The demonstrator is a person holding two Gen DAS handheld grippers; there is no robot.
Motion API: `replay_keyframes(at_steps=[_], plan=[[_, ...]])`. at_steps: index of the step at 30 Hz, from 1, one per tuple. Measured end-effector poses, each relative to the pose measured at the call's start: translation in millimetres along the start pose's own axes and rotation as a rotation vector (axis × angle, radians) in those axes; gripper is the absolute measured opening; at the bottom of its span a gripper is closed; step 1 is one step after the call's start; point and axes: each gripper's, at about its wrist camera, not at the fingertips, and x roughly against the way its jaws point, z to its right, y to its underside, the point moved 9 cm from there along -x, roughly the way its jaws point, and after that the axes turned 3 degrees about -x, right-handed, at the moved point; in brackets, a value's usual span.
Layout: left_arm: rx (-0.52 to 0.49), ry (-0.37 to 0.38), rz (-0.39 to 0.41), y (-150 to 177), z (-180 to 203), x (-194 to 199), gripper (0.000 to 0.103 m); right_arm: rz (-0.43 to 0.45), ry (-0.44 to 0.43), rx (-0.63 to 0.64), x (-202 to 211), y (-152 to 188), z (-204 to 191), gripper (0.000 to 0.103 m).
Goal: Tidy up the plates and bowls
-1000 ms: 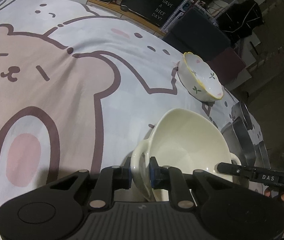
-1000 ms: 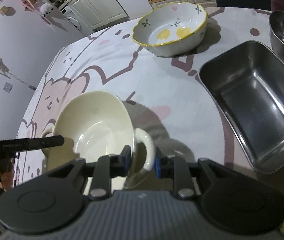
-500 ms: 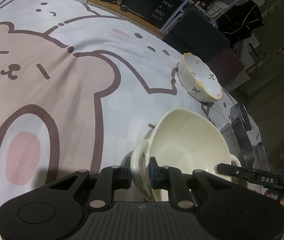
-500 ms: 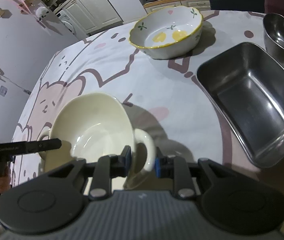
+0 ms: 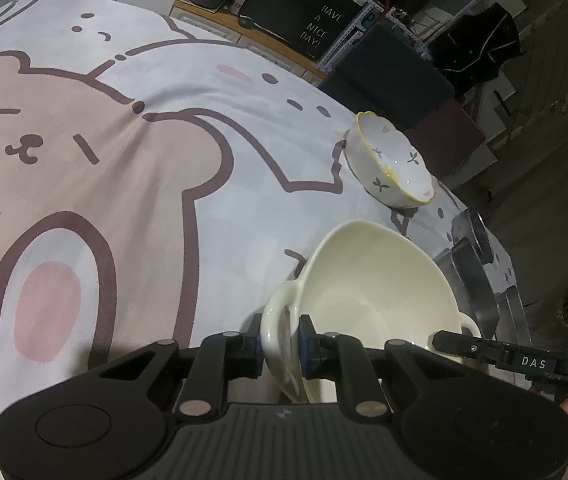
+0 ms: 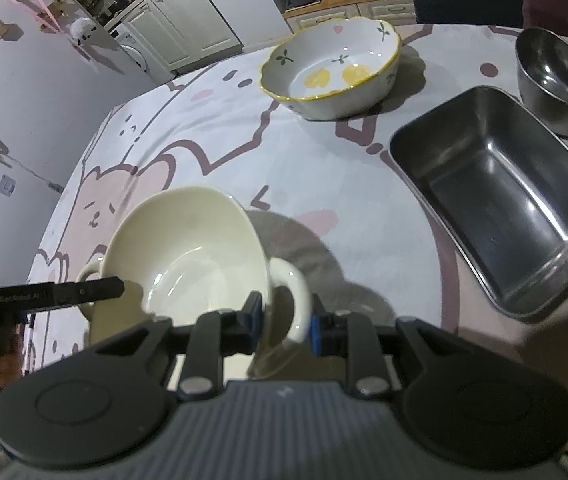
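Note:
A cream two-handled bowl (image 5: 376,300) is held between both grippers above the bear-print tablecloth (image 5: 124,184). My left gripper (image 5: 281,346) is shut on its left handle. My right gripper (image 6: 286,322) is shut on its right handle; the bowl (image 6: 188,252) fills the lower middle of the right wrist view. A white floral bowl with a yellow rim (image 6: 334,68) stands on the cloth beyond it and shows in the left wrist view (image 5: 394,166) too.
A rectangular steel tray (image 6: 496,196) lies to the right of the cream bowl, and a round steel bowl (image 6: 556,80) stands behind it. The tray's edge (image 5: 472,276) shows in the left wrist view near the table's right edge. Dark chairs stand beyond the table.
Both grippers have carried the cream bowl slightly forward, toward the floral bowl and steel tray. Both grips are unchanged.

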Motion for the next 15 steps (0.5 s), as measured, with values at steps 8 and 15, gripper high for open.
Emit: replay_keyframes(at_steps=[8,15], plan=[[-0.009,0.01,0.016,2,11,14,0.017,0.019,-0.008,-0.004,12,1,-1,0.027],[-0.015,0.022,0.028,5,23,30,0.017,0.046,-0.01,0.007,28,3,-5,0.027]])
